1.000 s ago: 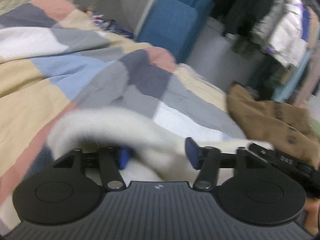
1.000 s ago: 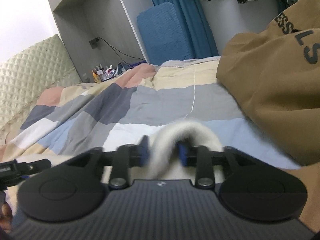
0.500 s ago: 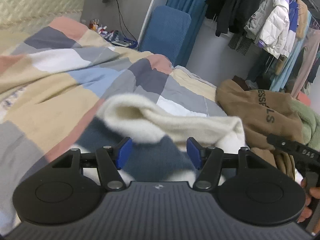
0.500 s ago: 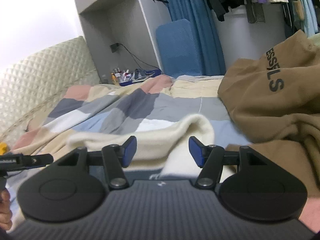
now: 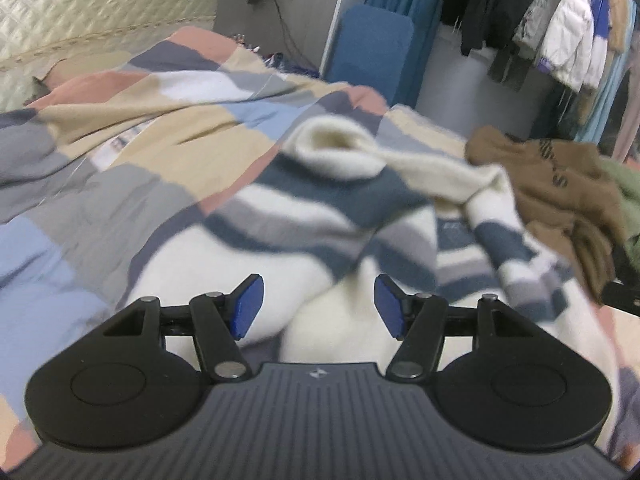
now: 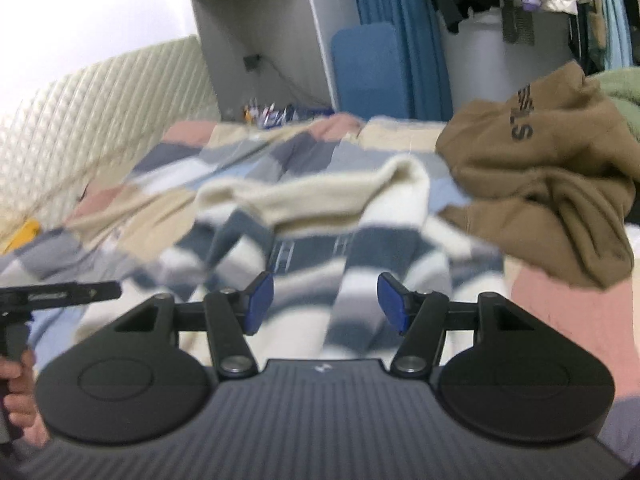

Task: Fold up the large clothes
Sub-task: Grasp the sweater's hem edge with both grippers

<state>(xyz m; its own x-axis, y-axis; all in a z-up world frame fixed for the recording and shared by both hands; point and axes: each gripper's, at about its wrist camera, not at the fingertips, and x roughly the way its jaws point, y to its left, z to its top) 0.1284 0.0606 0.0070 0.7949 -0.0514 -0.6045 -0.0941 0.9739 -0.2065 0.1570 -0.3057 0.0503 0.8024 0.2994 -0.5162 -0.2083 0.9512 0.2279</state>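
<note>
Sweater (image 5: 320,216) lay on the bed (image 5: 120,152) ahead of both claws, collar far, hem nearest. Left claw (image 5: 316,312) and right claw (image 6: 326,304) stood spread, empty, equally near the hem.

Showing cream, navy and grey stripes across the sweater (image 5: 304,216), with a plain cream collar (image 6: 320,196). Lying on a patchwork bedspread (image 5: 120,168) of beige, salmon pink, pale blue, grey and white blocks. Displaying dark lettering on the tan-brown hoodie (image 6: 536,184) at the right of the frame, with an olive-green garment (image 5: 628,196) peeking behind it. Wearing blue pads on the black left gripper (image 5: 316,308) and black right gripper (image 6: 326,302). Standing blue against the grey wall, the padded chair back (image 5: 372,48). Glowing cream, the quilted headboard (image 6: 80,120) at upper left.
</note>
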